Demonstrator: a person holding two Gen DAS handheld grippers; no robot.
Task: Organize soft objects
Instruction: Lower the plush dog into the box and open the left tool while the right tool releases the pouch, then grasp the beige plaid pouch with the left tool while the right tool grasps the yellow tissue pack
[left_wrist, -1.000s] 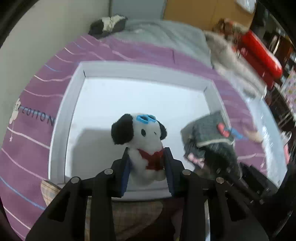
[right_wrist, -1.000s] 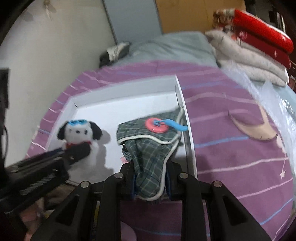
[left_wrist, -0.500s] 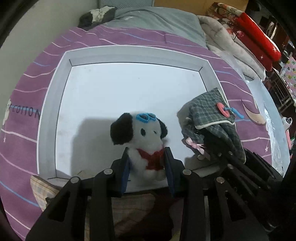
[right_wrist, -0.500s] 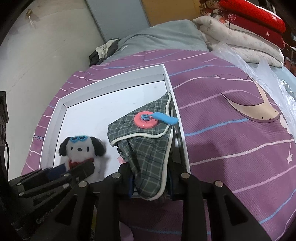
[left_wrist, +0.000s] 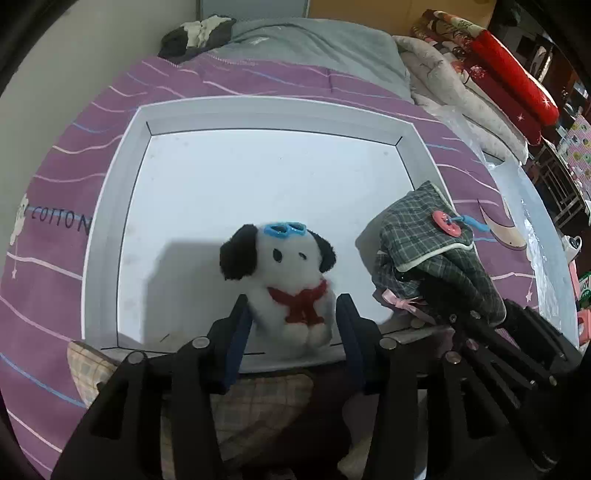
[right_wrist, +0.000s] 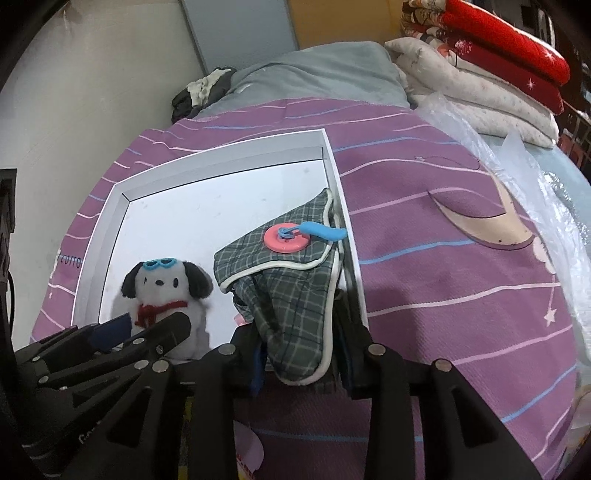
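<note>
The left gripper (left_wrist: 291, 325) opens around a toy dog (left_wrist: 284, 273) in a white tray (left_wrist: 99, 236); the right gripper (right_wrist: 301, 350) loosens around a plaid pouch (right_wrist: 291, 295).

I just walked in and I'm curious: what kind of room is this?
Most likely a bedroom. A purple striped bedspread covers what looks like a bed, folded quilts are stacked at its far end, and a white tray on it holds a plush dog.
</note>
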